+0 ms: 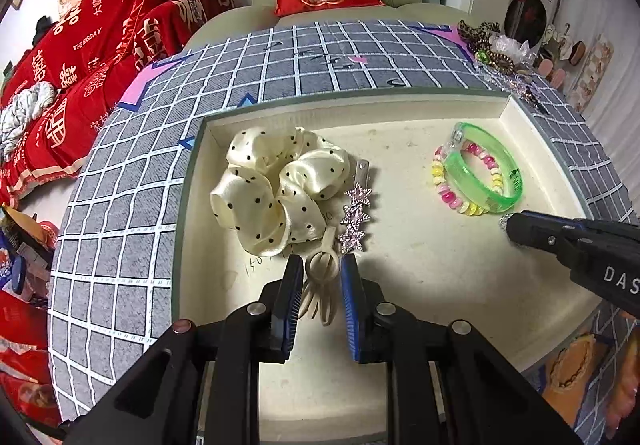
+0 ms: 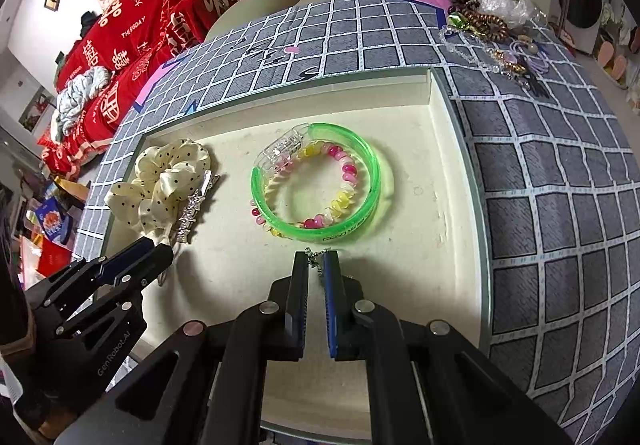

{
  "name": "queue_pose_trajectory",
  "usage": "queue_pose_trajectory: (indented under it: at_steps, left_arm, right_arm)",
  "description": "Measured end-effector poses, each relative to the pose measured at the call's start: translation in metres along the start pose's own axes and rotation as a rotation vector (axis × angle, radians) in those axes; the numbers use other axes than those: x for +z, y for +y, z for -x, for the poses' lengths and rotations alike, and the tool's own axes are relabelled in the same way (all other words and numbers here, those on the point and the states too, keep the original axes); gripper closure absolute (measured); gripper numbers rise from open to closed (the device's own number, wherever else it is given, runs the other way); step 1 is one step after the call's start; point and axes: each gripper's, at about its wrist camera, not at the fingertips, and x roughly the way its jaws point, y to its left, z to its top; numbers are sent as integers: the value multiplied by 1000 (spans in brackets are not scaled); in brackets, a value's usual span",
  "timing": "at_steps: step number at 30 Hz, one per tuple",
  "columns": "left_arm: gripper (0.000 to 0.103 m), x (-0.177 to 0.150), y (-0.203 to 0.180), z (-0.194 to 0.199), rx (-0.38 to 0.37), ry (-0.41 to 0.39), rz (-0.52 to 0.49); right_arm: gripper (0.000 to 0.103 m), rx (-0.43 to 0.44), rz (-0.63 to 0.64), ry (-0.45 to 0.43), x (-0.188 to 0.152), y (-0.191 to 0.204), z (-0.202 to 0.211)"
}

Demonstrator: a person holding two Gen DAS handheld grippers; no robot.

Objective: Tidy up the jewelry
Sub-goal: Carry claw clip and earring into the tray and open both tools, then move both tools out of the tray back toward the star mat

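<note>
Beside the scrunchie [image 1: 276, 185], a star clip [image 1: 355, 219].

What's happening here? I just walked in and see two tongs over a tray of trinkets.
A person is sorting jewelry into a cream tray. The left tongs grip a cream claw hair clip beside the polka-dot scrunchie and star hair clip. The right tongs are shut on a small silver chain, just in front of the green bangle and beaded bracelet. More pieces wait on the checked cloth.
</note>
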Motion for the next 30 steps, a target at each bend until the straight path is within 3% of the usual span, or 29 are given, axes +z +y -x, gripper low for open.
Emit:
queue_pose_trajectory:
  at_steps: [4, 6, 8, 9, 10, 11, 19, 20, 21, 25, 28, 30]
  left_arm:
    - [75, 3, 0, 12, 6, -28, 4]
    - [75, 5, 1, 18, 5, -41, 7]
    - [73, 6, 1, 24, 4, -53, 10]
    - [48, 6, 2, 28, 3, -58, 14]
    - [14, 6, 2, 34, -1, -69, 20]
    - [8, 4, 3, 41, -8, -97, 30]
    - [7, -5, 4, 77, -11, -153, 38]
    - [7, -8, 5, 81, -11, -158, 43]
    - [0, -11, 6, 84, -10, -158, 46]
    - [0, -27, 12, 97, -13, -166, 60]
    - [0, -42, 17, 105, -17, -158, 82]
    - [0, -51, 16, 109, -13, -154, 79]
  right_arm:
    - [93, 23, -19, -8, 1, -2, 6]
    - [80, 35, -34, -14, 2, -3, 11]
    - [52, 37, -42, -30, 2, -4, 19]
    - [51, 37, -43, -41, 2, -4, 23]
    - [51, 35, -42, -54, 3, -4, 29]
    - [51, 33, -42, -61, 2, -4, 33]
    - [49, 27, -43, -109, -11, -3, 70]
    - [46, 26, -41, -113, -13, -2, 74]
    - [44, 25, -37, -117, -15, -1, 77]
    - [35, 24, -18, -130, -29, 2, 91]
    - [23, 24, -2, -142, -42, 4, 102]
    - [21, 27, 3, -151, -51, 6, 109]
